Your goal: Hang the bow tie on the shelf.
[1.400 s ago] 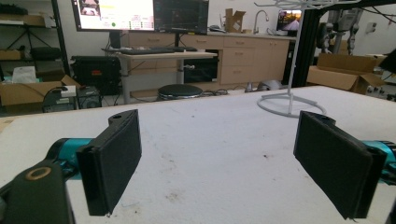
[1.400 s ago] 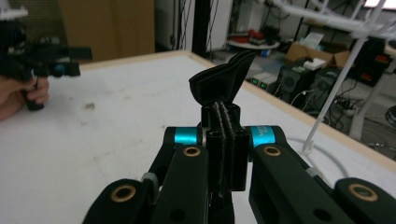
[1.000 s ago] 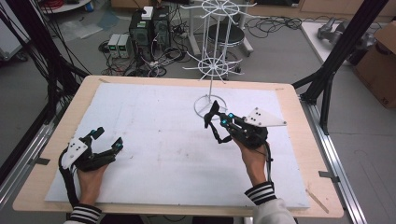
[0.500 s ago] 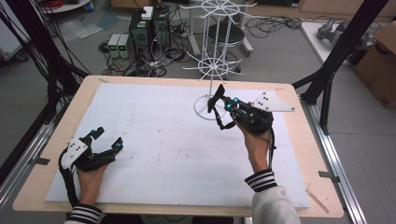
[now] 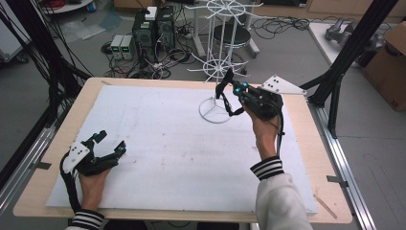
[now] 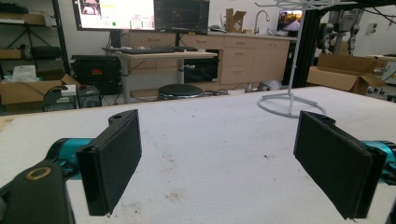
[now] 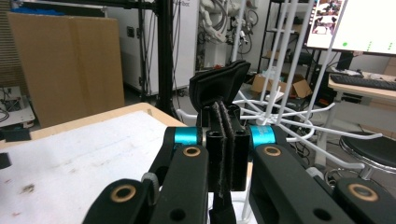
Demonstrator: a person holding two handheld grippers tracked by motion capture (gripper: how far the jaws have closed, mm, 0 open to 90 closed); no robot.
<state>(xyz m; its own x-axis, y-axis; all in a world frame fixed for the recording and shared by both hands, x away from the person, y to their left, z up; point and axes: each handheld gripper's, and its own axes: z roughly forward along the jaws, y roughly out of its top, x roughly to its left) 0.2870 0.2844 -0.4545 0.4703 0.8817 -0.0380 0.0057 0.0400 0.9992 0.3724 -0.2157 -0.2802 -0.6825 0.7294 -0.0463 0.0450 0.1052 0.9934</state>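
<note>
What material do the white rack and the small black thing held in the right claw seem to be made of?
The white rack looks like thin metal wire with a glossy white coating: slender rods and curved hooks, ring base. The black thing clamped in the right claw seems soft fabric or thin leather: matte, folded, limp at the edges. I cannot tell which.

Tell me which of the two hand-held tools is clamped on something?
The right tool, up by the white wire rack, pinches a black strap. The left tool sits open and empty near the table's front edge.
</note>
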